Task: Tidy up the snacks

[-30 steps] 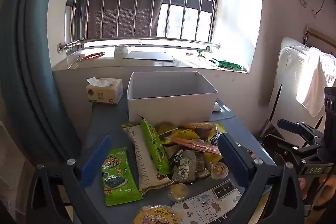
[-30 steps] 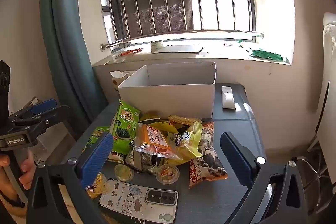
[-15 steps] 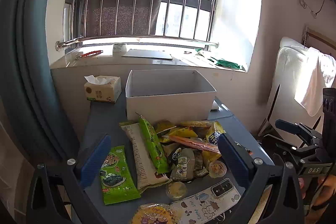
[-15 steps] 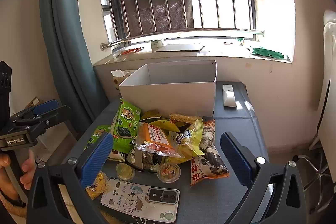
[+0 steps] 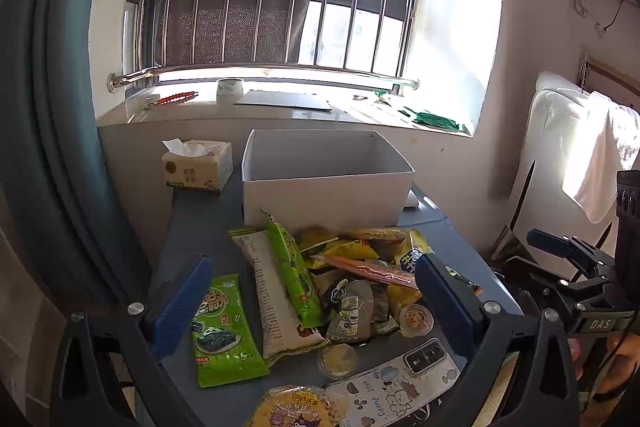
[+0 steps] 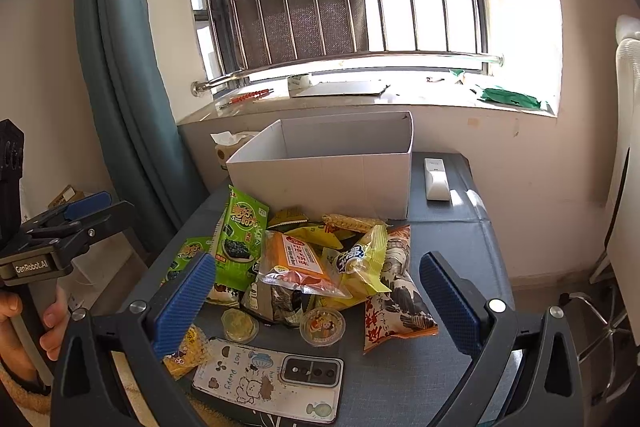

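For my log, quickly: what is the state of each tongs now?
Left tongs: open, holding nothing.
Right tongs: open, holding nothing.

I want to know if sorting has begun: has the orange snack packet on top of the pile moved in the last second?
No. The orange snack packet lies where it did on the pile, in front of the white box and above the phone.
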A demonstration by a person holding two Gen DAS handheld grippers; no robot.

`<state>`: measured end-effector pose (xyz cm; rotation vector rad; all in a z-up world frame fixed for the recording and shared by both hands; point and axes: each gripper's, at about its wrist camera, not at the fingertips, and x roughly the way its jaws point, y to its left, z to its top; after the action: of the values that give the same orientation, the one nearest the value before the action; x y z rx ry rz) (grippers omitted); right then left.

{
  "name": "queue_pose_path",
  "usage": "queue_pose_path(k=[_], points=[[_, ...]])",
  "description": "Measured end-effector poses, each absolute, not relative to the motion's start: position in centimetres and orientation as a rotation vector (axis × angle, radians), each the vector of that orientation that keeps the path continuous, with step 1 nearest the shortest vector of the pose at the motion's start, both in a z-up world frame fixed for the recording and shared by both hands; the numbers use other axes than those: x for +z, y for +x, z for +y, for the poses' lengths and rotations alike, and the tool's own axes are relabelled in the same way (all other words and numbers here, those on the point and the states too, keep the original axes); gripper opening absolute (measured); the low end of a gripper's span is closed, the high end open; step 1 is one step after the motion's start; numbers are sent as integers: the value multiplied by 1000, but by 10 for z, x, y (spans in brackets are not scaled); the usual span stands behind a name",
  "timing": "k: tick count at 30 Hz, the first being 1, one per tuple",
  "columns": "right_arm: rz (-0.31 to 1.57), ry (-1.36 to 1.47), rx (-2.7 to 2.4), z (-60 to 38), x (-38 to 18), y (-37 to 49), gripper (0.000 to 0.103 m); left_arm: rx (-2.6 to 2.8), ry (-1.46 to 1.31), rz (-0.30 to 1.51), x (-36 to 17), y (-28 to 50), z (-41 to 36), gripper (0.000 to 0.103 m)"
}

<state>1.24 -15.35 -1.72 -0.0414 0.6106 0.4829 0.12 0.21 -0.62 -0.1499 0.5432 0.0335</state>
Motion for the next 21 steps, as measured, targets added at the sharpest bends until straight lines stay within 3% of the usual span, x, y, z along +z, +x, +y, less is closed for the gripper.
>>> queue_pose_path(k=[21], points=[[611, -49, 492, -152, -18, 10, 103, 32, -142, 542, -4, 2, 1, 103]])
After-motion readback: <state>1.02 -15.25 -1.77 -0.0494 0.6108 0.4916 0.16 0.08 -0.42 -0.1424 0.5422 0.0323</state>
